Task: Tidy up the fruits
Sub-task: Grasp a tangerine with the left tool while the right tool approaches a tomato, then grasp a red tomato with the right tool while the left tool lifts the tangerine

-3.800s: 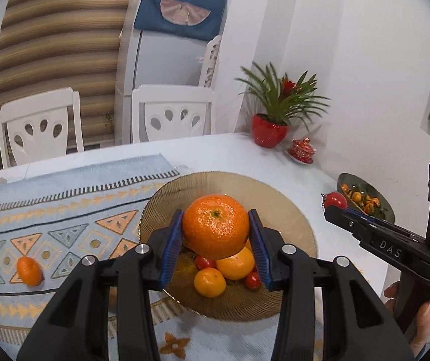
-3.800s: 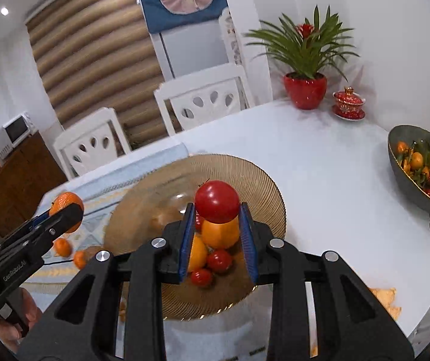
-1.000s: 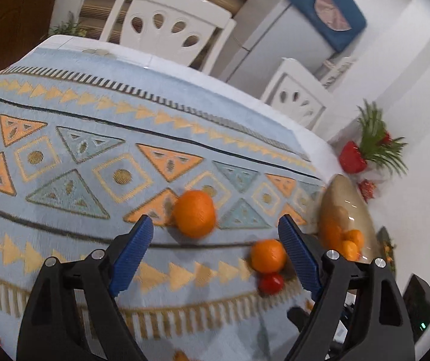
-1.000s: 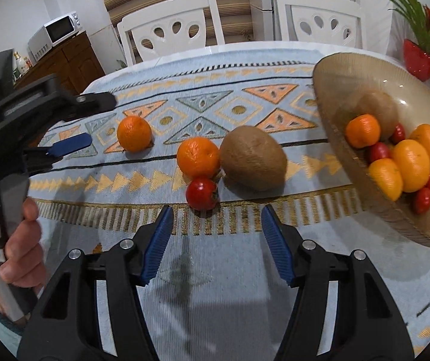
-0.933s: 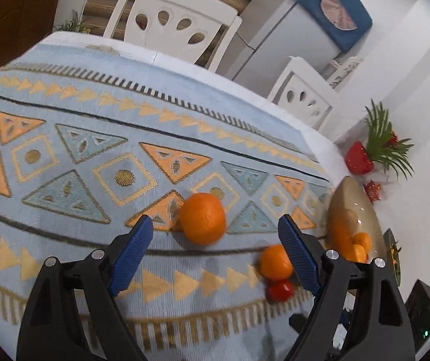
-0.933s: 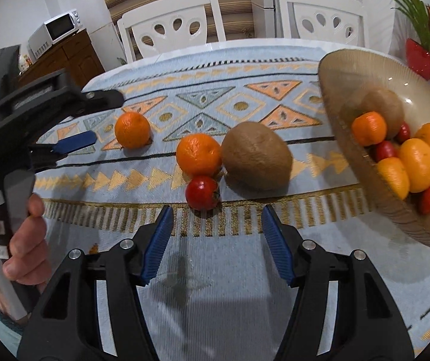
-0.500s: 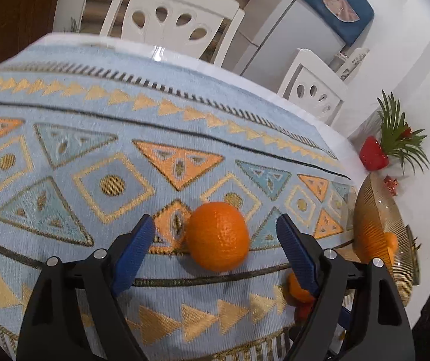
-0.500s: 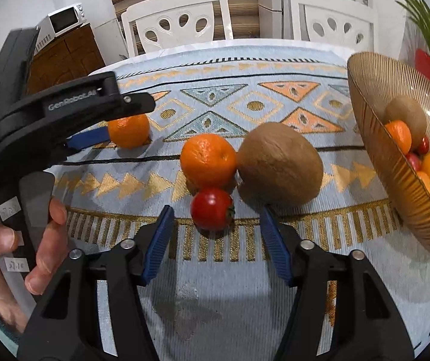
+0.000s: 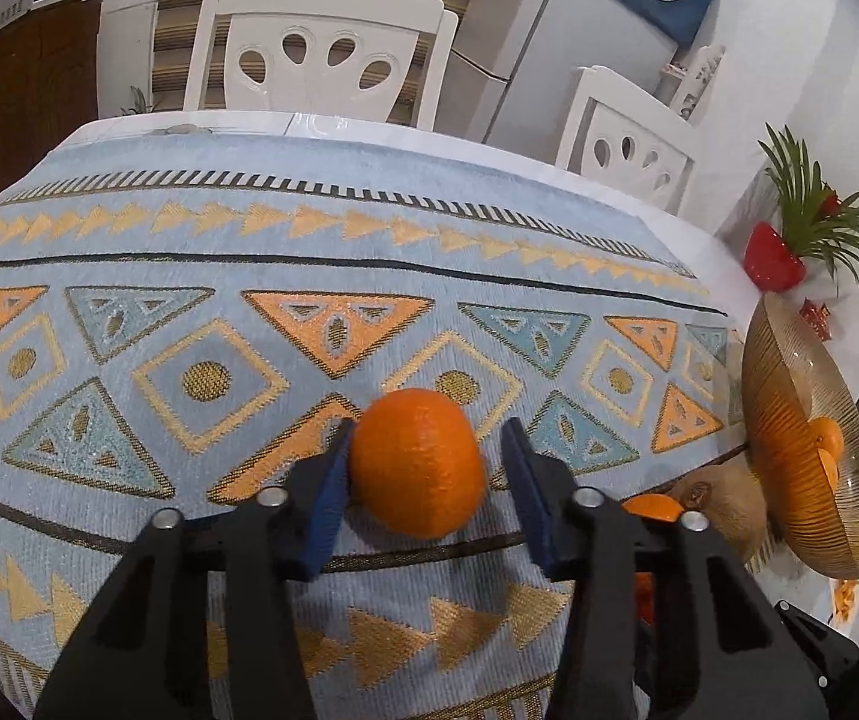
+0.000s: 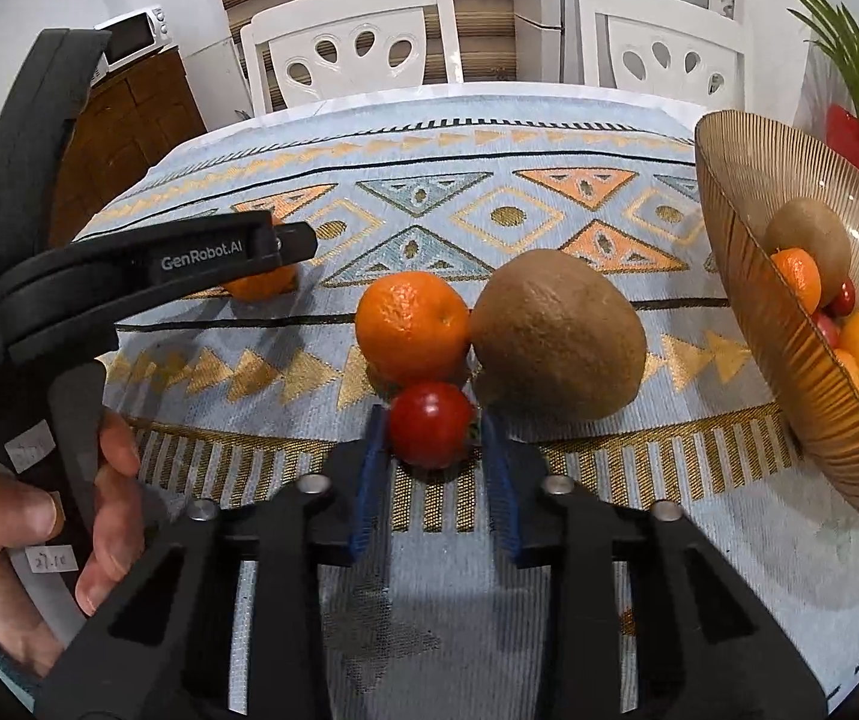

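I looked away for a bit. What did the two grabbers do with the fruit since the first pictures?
Both let go of the fruit they were holding over the bowl and came down to the mat. The left gripper now brackets a loose orange, its fingers narrowing but one side not yet touching. The right gripper is narrowing around a small tomato. The other orange and kiwi haven't moved.

2 white chairs, fridge, microwave

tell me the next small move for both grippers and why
Probably close both. The left gripper is open around the orange, right finger not yet touching; the right gripper straddles the cherry tomato. Both fruits sit on the cloth, outside the bowl.
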